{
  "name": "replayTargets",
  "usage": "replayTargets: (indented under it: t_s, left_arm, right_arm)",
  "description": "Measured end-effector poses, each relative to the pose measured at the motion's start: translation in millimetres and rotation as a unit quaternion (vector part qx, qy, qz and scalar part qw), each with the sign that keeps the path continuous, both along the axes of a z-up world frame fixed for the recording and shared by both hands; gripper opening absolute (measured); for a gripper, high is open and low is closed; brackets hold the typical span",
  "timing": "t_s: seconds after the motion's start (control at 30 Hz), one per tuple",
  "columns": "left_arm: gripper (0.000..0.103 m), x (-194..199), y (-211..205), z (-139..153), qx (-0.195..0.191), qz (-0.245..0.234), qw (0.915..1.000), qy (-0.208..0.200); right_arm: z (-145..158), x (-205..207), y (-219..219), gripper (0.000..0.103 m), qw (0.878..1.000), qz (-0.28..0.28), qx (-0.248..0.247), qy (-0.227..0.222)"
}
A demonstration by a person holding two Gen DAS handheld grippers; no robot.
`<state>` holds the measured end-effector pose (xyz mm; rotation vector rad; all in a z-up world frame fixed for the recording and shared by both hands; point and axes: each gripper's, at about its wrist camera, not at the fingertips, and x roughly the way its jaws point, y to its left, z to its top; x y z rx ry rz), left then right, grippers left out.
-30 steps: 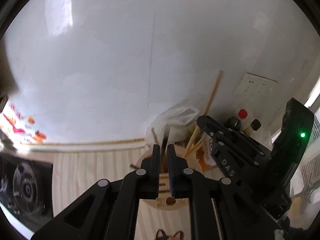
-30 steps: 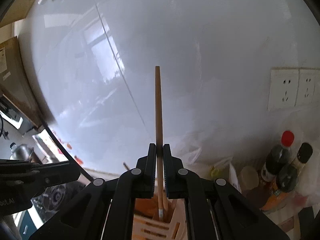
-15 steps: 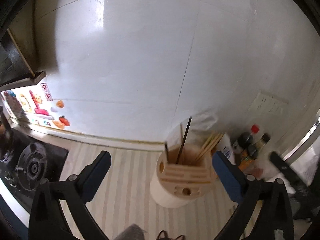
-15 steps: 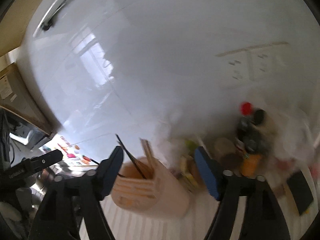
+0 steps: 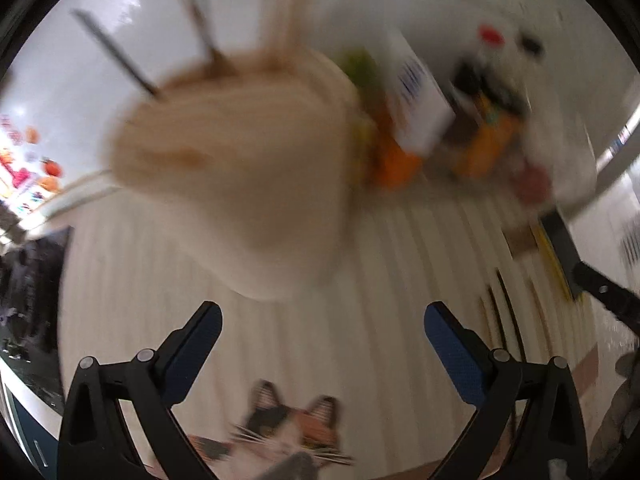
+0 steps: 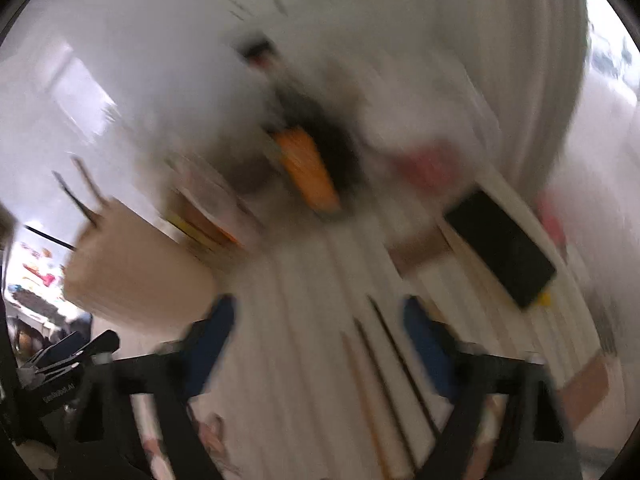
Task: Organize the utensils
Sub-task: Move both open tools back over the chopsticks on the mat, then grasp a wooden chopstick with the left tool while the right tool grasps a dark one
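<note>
Hovering near utensil holder [image 5: 240, 152], left gripper [image 5: 322, 326] and right gripper [image 6: 318, 320] fingers wide apart, empty

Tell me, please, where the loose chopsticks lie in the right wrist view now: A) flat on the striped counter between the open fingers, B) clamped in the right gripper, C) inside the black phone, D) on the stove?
A: the loose chopsticks lie flat on the striped counter, between the spread fingers of the right gripper, which holds nothing.

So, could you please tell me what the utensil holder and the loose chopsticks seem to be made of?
The utensil holder looks like pale, matte wood or bamboo, though blur hides any grain. The loose chopsticks on the counter look wooden: thin, tan to dark brown sticks without shine.
</note>
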<state>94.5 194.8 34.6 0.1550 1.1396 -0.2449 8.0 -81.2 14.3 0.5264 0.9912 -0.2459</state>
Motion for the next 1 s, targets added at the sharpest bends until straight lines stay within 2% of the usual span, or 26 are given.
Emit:
replayTargets:
  t_s: [0.07, 0.13, 0.2, 0.27, 0.5, 0.57, 0.63, 0.73, 0.77, 0.87, 1.0]
  left_arm:
    - [0.099, -4, -22, -19, -0.013, -0.018, 0.9992, 0.033]
    - [0.086, -8, -48, -40, -0.032, -0.037, 0.9953, 0.084]
    - [0.065, -14, -72, -61, -0.049, -0.054, 0.9885, 0.132]
    - [0.057, -20, -93, -76, -0.051, -0.068, 0.9834, 0.160]
    - [0.052, -33, -142, -116, -0.056, -0.072, 0.9683, 0.232]
    - [0.048, -35, -149, -122, -0.045, -0.069, 0.9689, 0.233]
    - [0.044, -38, -157, -121, -0.025, -0.071, 0.9733, 0.217]
    - [0.026, -44, -169, -120, 0.021, -0.078, 0.9789, 0.188]
    - [0.006, -45, -171, -119, 0.027, -0.083, 0.9800, 0.179]
    - [0.005, -45, -169, -118, 0.028, -0.091, 0.9804, 0.172]
    - [0.004, -36, -140, -112, 0.040, -0.079, 0.9830, 0.161]
  right_arm:
    - [-25, -10, -15, 0.041, 0.999, -0.006, 0.006, 0.039]
    - [-40, -20, -28, 0.034, 0.998, -0.015, 0.008, 0.055]
    - [-58, -35, -42, 0.030, 0.997, -0.028, 0.007, 0.074]
    - [-67, -43, -47, 0.029, 0.996, -0.036, 0.003, 0.083]
    - [-88, -75, -68, 0.030, 0.991, -0.074, 0.006, 0.110]
    - [-91, -81, -72, 0.030, 0.990, -0.080, 0.006, 0.113]
    - [-93, -90, -76, 0.030, 0.989, -0.087, 0.000, 0.117]
    - [-94, -95, -78, 0.030, 0.988, -0.093, -0.001, 0.121]
    - [-94, -96, -78, 0.030, 0.988, -0.093, 0.000, 0.123]
    - [-96, -96, -77, 0.030, 0.988, -0.090, 0.004, 0.125]
    - [-91, -84, -67, 0.030, 0.991, -0.052, 0.018, 0.118]
